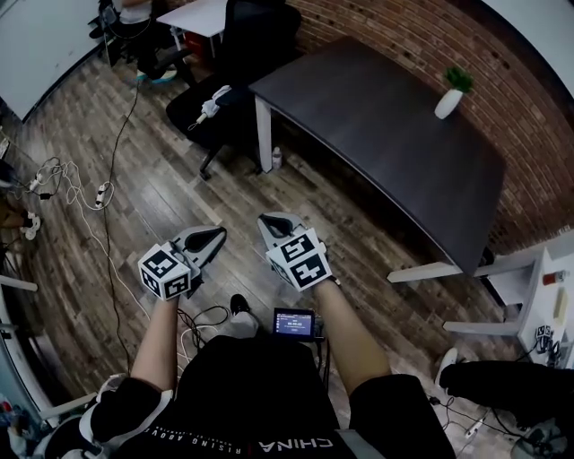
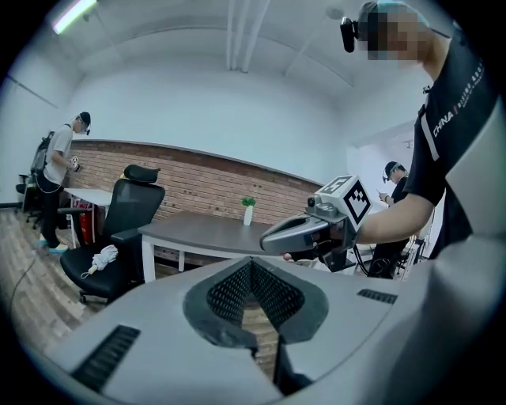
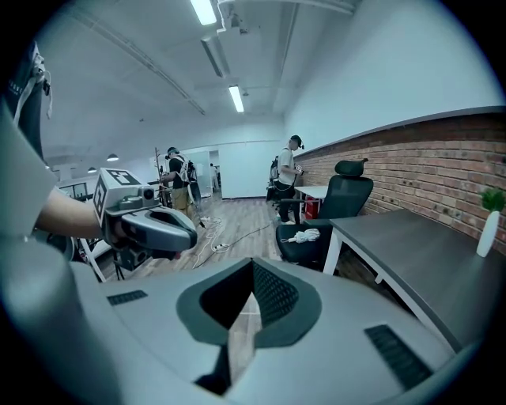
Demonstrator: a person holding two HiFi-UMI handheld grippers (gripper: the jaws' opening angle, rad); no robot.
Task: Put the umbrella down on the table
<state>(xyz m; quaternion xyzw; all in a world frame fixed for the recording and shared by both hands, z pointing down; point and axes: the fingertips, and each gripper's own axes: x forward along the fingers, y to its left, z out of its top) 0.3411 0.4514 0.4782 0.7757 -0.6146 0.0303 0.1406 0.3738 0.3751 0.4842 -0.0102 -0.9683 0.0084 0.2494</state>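
Note:
A folded white umbrella (image 1: 213,103) lies on the seat of a black office chair (image 1: 235,63) at the left end of the dark table (image 1: 386,134). The left gripper view shows the umbrella (image 2: 103,257) far off at the left; in the right gripper view the umbrella (image 3: 303,235) lies on the chair ahead. My left gripper (image 1: 215,235) and right gripper (image 1: 269,220) hang side by side over the wood floor, well short of chair and table. Both are shut with nothing in them. The umbrella's handle end hangs off the seat edge.
A white vase with a green plant (image 1: 451,94) stands near the table's far edge. A small bottle (image 1: 277,158) sits by the table leg. Cables and a power strip (image 1: 101,193) lie on the floor at the left. People stand by a white desk (image 1: 202,13) beyond the chair.

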